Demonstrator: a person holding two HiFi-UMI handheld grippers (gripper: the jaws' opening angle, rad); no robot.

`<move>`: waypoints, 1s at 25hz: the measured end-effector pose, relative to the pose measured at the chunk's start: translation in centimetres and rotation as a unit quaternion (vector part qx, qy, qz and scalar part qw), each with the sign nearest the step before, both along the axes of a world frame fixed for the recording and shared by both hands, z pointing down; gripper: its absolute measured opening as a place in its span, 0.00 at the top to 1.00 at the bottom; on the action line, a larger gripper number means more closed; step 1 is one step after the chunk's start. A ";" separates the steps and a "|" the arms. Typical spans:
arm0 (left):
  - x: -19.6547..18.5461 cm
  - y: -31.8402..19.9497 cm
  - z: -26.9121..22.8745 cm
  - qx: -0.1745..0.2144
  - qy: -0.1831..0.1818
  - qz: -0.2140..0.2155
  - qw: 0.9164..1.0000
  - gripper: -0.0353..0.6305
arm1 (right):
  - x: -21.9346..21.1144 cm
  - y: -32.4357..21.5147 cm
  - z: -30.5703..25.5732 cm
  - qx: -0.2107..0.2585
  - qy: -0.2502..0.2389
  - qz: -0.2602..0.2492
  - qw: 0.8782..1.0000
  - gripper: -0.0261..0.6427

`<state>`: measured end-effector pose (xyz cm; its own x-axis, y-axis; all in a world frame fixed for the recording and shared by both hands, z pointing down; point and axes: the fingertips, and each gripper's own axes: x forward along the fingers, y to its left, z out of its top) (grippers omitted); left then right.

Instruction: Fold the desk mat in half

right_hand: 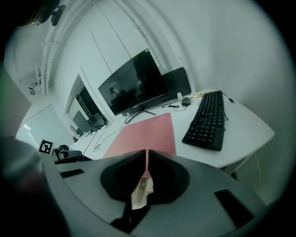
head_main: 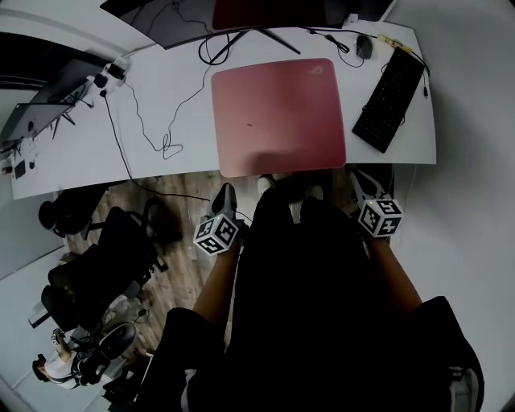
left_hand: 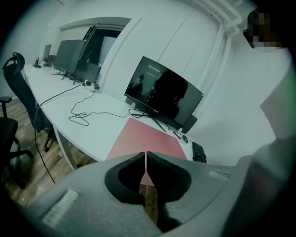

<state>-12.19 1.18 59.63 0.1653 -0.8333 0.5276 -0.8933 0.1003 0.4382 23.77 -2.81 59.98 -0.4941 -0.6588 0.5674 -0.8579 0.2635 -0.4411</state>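
The pink desk mat [head_main: 278,117] lies flat and unfolded on the white desk [head_main: 80,157], its near edge at the desk's front edge. Both grippers hang in front of the desk, short of the mat and touching nothing. My left gripper [head_main: 226,191] is shut and empty, below the mat's near left corner. My right gripper [head_main: 360,181] is shut and empty too, just off the near right corner. In the left gripper view the mat [left_hand: 138,136] lies ahead of the closed jaws [left_hand: 144,155]. The right gripper view shows the mat [right_hand: 148,134] beyond its closed jaws [right_hand: 147,152].
A black keyboard [head_main: 390,98] lies aslant right of the mat, with a mouse [head_main: 364,47] behind it. A monitor [head_main: 241,12] stands behind the mat. A black cable [head_main: 153,121] loops over the desk's left part. Office chairs [head_main: 105,257] stand on the wooden floor at left.
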 end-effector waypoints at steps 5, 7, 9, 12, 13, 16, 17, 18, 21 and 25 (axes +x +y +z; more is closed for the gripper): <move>-2.9 -0.6 3.9 -0.035 0.036 -0.026 0.998 0.91 | -0.9 -0.5 4.9 -0.065 -0.003 0.008 0.998 0.87; -3.7 -0.9 5.8 -0.056 0.071 -0.036 0.995 0.83 | -0.8 -0.5 7.0 -0.094 -0.003 0.029 0.995 0.82; -3.9 -1.1 7.6 -0.079 0.106 -0.039 0.990 0.70 | -0.6 -0.3 9.3 -0.128 -0.015 0.058 0.990 0.77; -3.7 -1.7 9.4 -0.093 0.140 -0.039 0.985 0.65 | 0.1 -0.3 11.8 -0.164 -0.029 0.099 0.981 0.72; -3.9 -1.9 10.1 -0.098 0.145 -0.043 0.984 0.64 | 0.4 -0.4 12.4 -0.172 -0.029 0.112 0.978 0.70; -5.0 -2.3 12.2 -0.116 0.164 -0.067 0.977 0.62 | 0.7 -0.6 13.9 -0.189 -0.032 0.139 0.971 0.69; -5.3 -2.4 12.8 -0.123 0.171 -0.075 0.975 0.62 | 0.7 -0.7 14.3 -0.193 -0.036 0.146 0.970 0.69; -5.5 -2.5 13.4 -0.130 0.176 -0.078 0.973 0.62 | 0.8 -0.8 14.6 -0.197 -0.040 0.152 0.968 0.69; -5.8 -2.6 15.0 -0.147 0.186 -0.076 0.968 0.61 | 0.7 -0.9 15.6 -0.215 -0.063 0.175 0.959 0.69; -5.6 -3.5 15.3 -0.141 0.222 -0.084 0.961 0.61 | 0.0 -1.7 16.0 -0.214 -0.071 0.160 0.961 0.69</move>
